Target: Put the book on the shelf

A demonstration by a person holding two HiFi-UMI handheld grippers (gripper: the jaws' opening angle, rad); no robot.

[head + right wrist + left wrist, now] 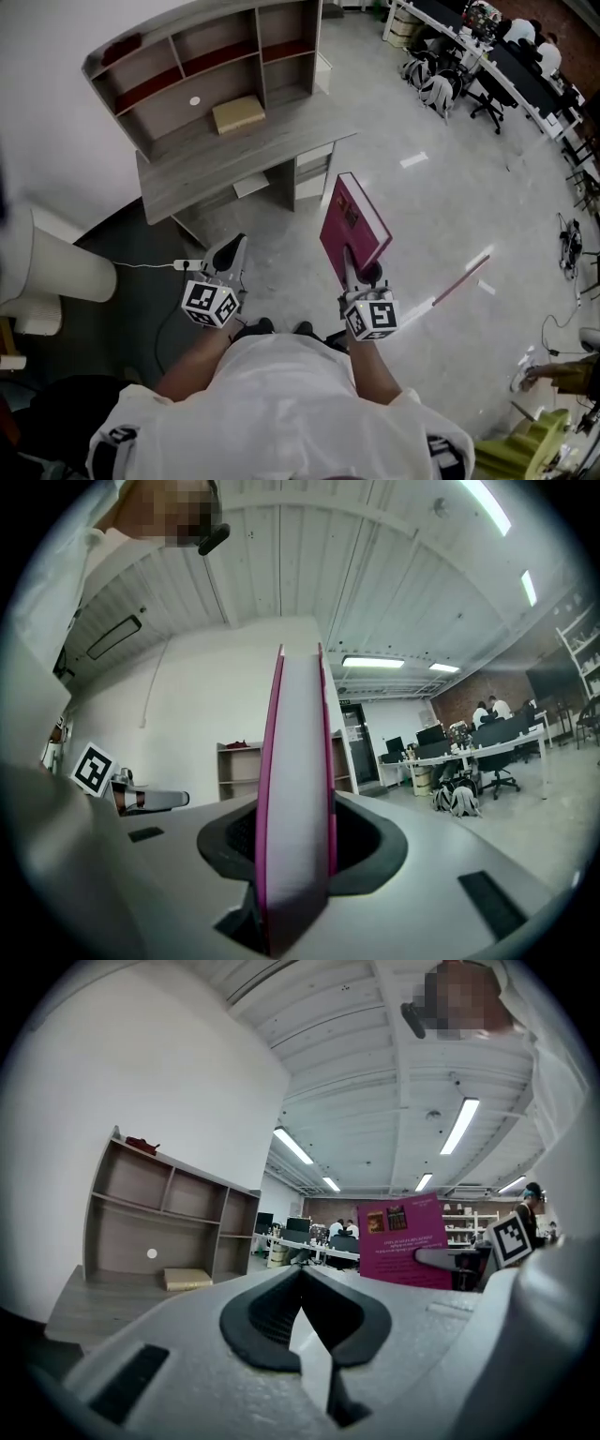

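Observation:
A magenta book stands upright on edge, and my right gripper is shut on its lower part. In the right gripper view the book's white page edge fills the gap between the jaws. My left gripper hangs shut and empty to the book's left, pointing at the desk. The wooden shelf unit stands on a grey desk against the wall ahead; its compartments look empty except for a dark red thing on top. The shelf and the book both show in the left gripper view.
A tan box lies on the desk under the shelf. A white cylinder stands at the left on a dark mat, with a power strip close by. Office desks with seated people and backpacks are at the back right.

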